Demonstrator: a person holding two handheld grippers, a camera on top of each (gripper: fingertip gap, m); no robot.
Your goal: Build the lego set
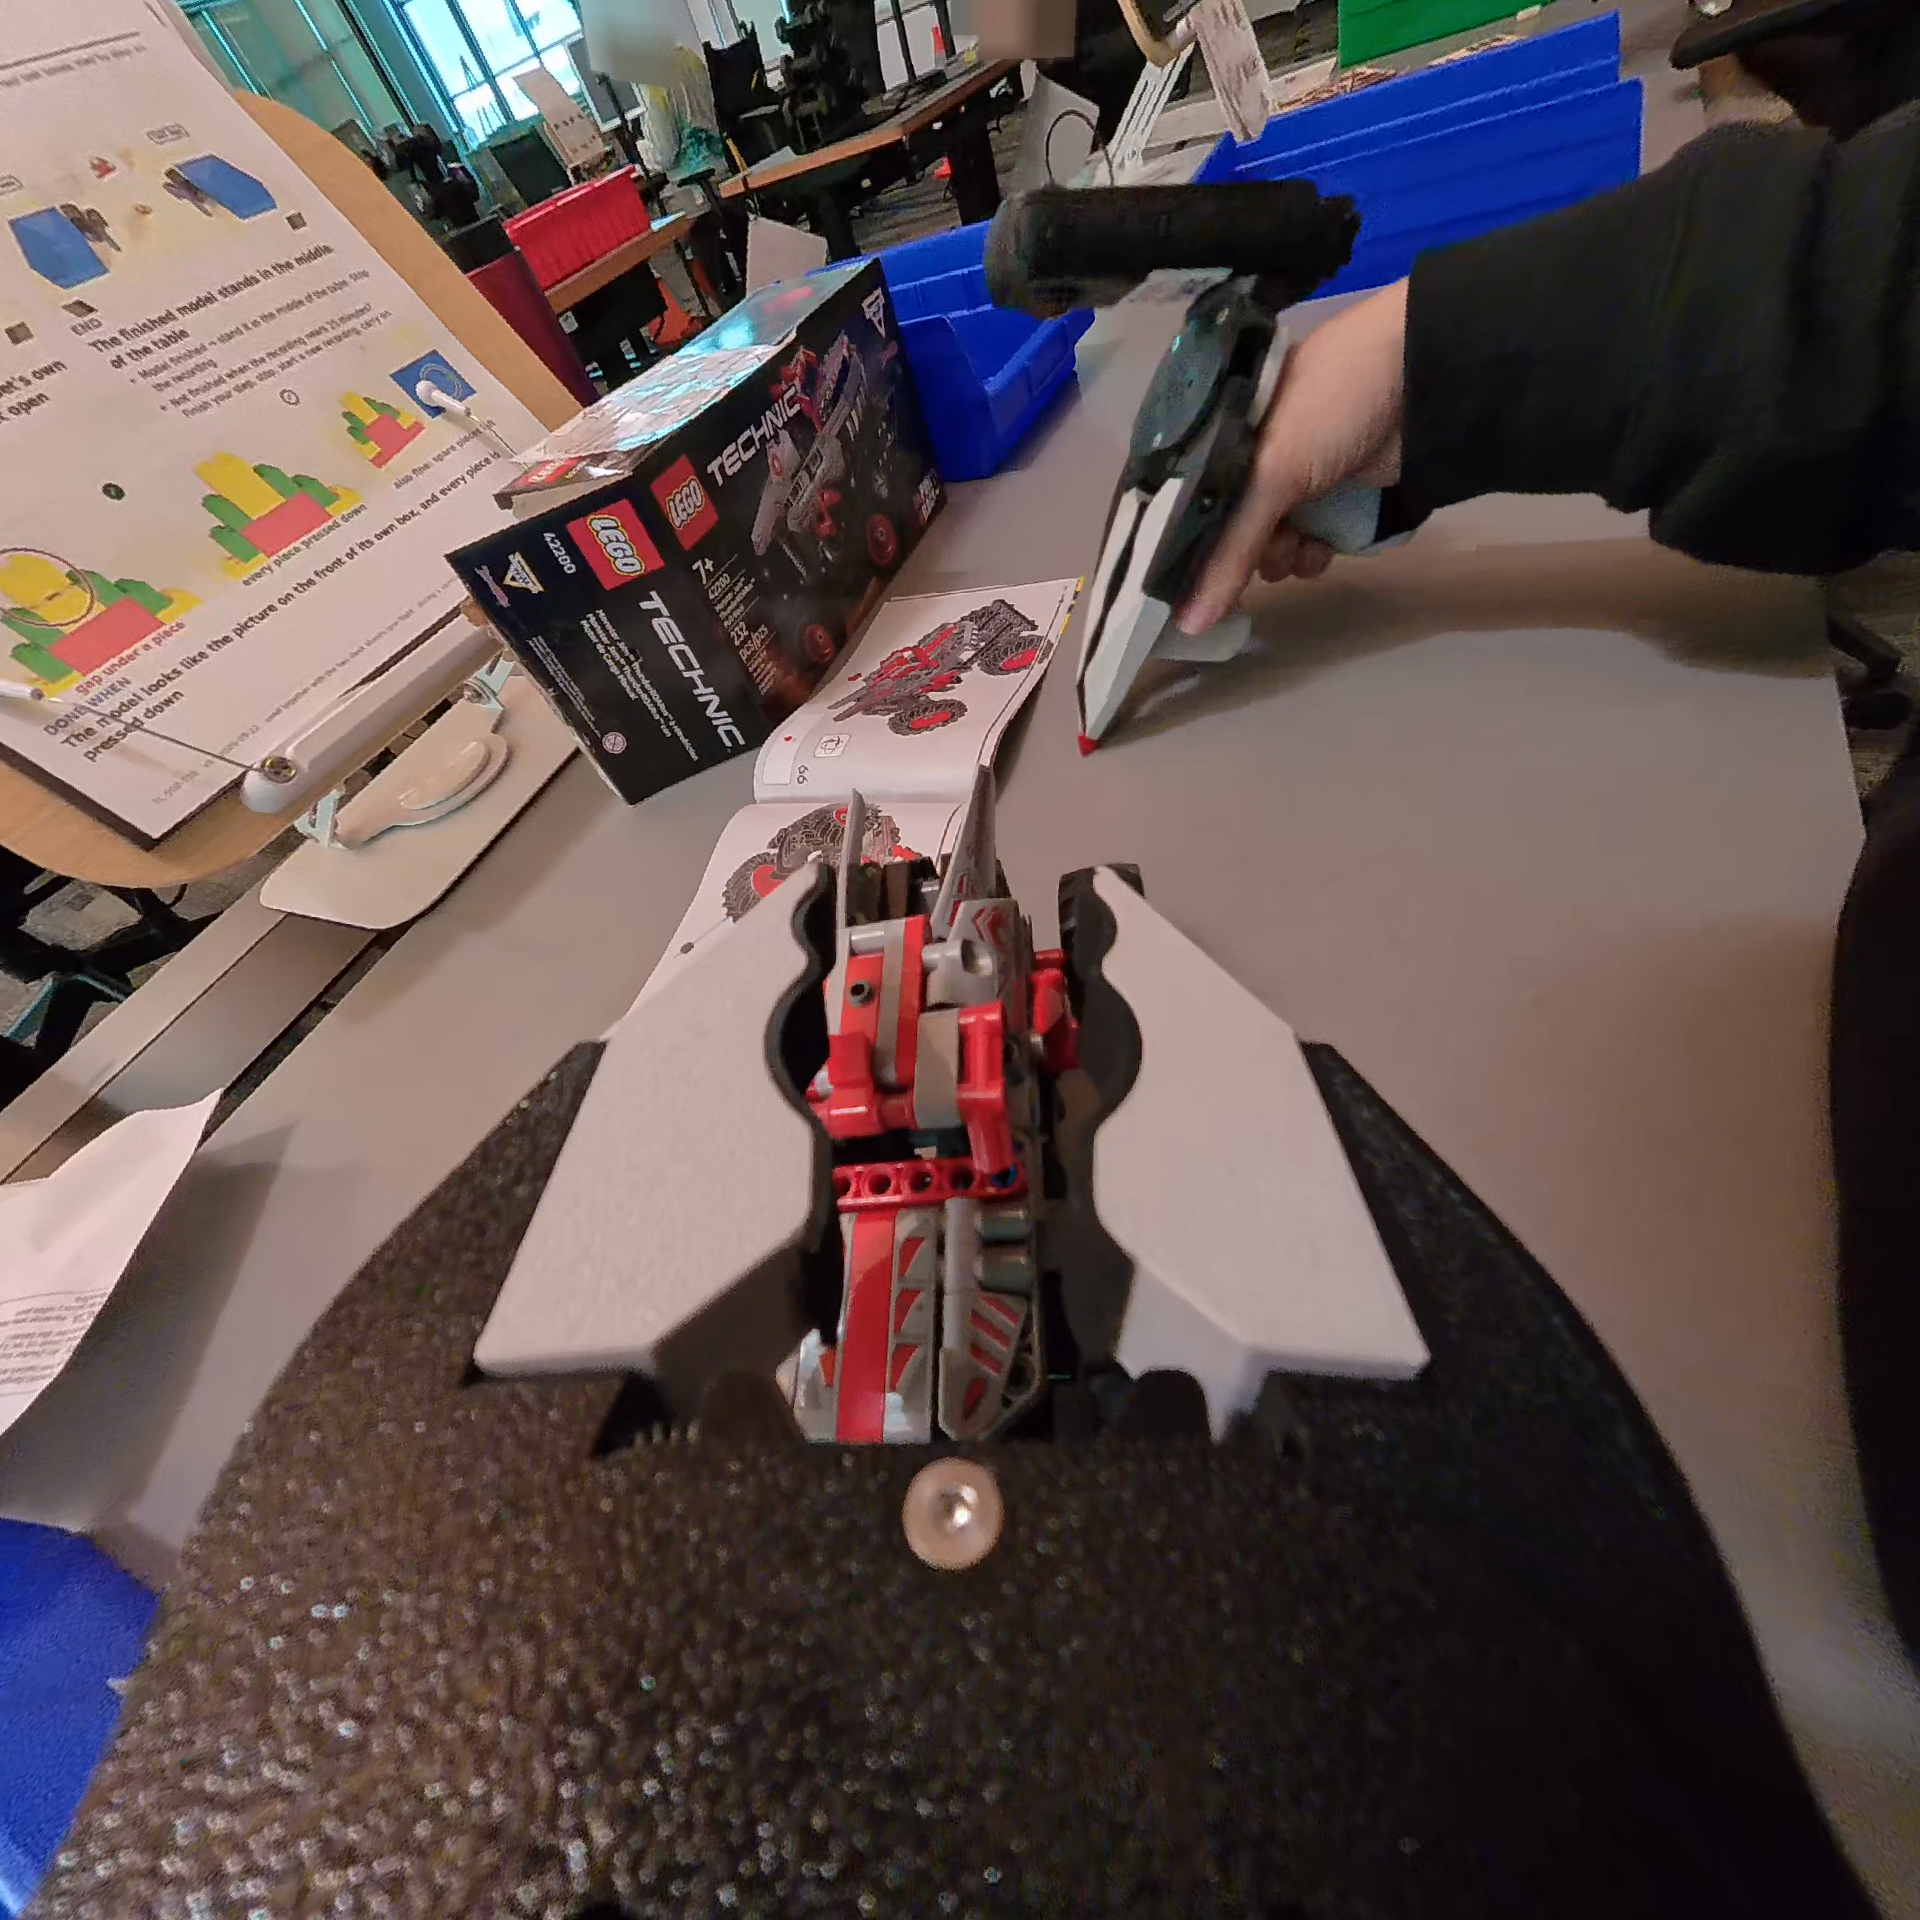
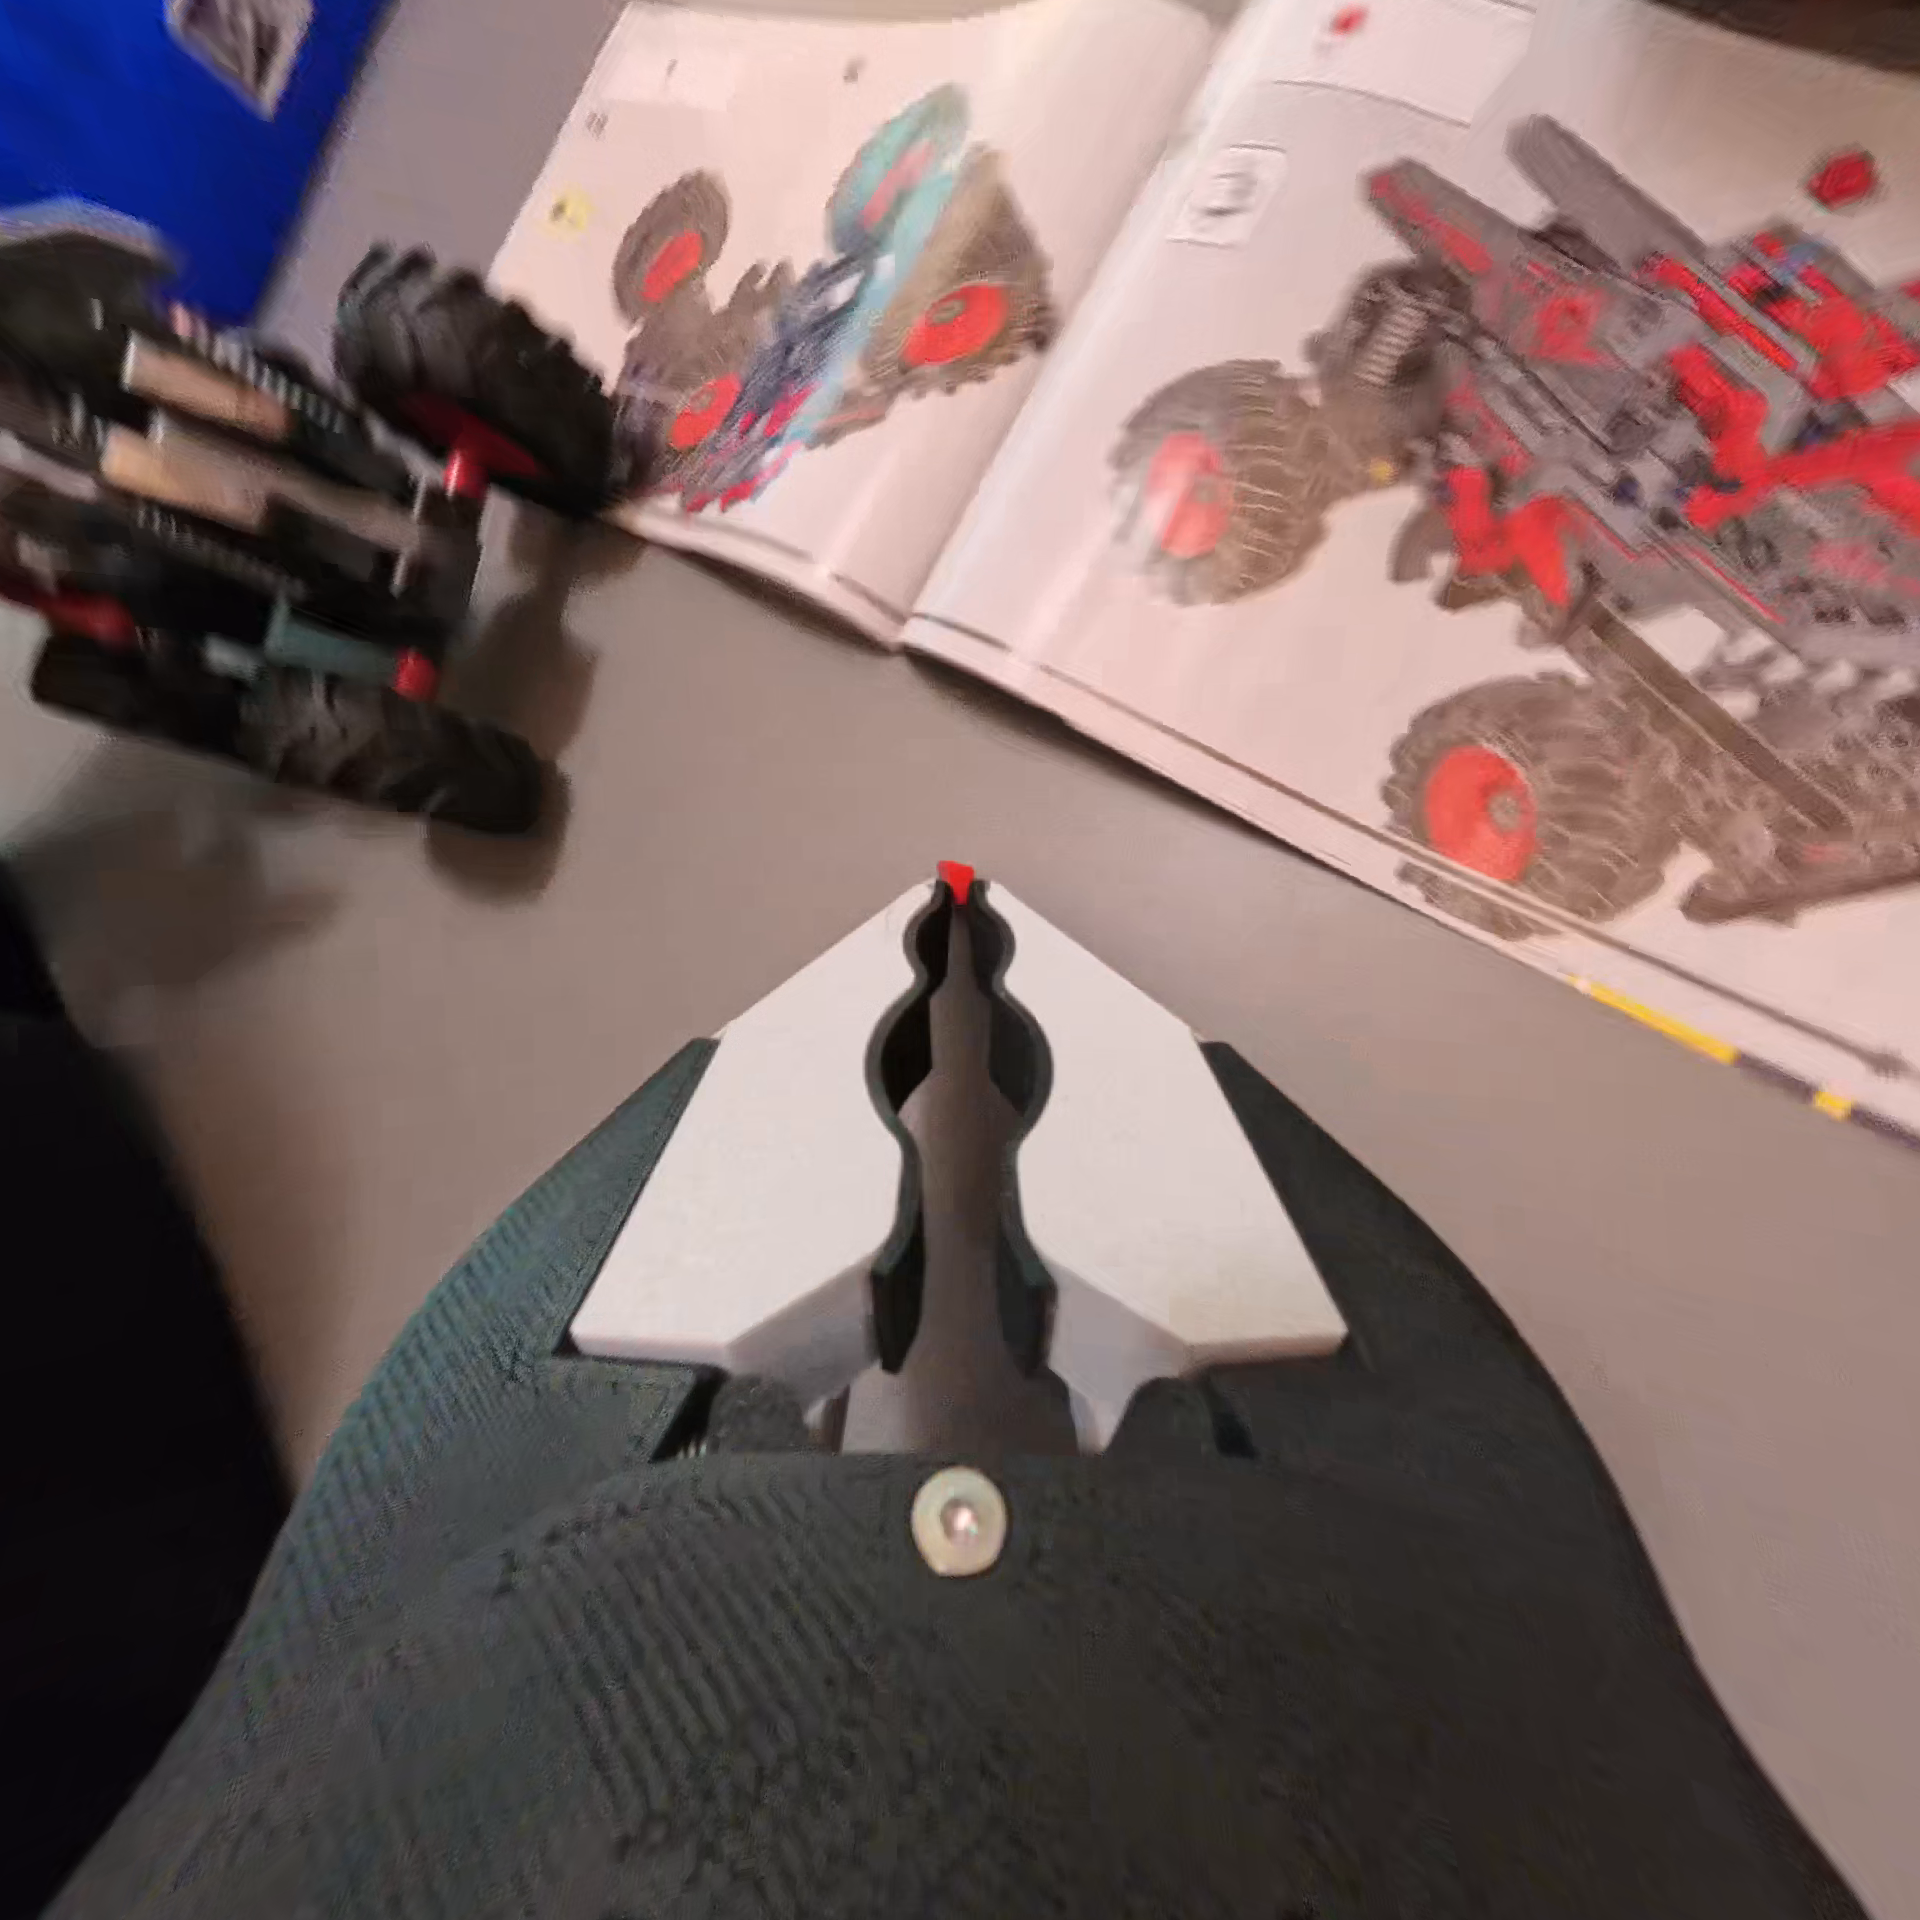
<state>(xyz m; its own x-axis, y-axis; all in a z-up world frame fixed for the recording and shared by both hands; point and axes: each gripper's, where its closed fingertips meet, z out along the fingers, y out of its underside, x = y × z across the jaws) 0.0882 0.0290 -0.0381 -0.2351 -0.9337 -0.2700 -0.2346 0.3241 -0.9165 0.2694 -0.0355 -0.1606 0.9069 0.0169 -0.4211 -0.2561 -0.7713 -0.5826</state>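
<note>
A big work room with a grey bench (image 1: pixel 1455 935). The left gripper (image 1: pixel 951 904) holds the red and grey toy truck body with black knobby wheels (image 1: pixel 935 1122) tight between its fingers, long way pointing away from the camera. The right gripper (image 2: pixel 956 883) is nearly closed on a tiny red brick piece (image 2: pixel 954 879) at its tips. It sits far and to the right of the truck, near the open paper picture book (image 2: pixel 1299 416). I think the red piece must travel left toward the truck.

Truck model (image 2: pixel 281 540) blurred, cut off left.
</note>
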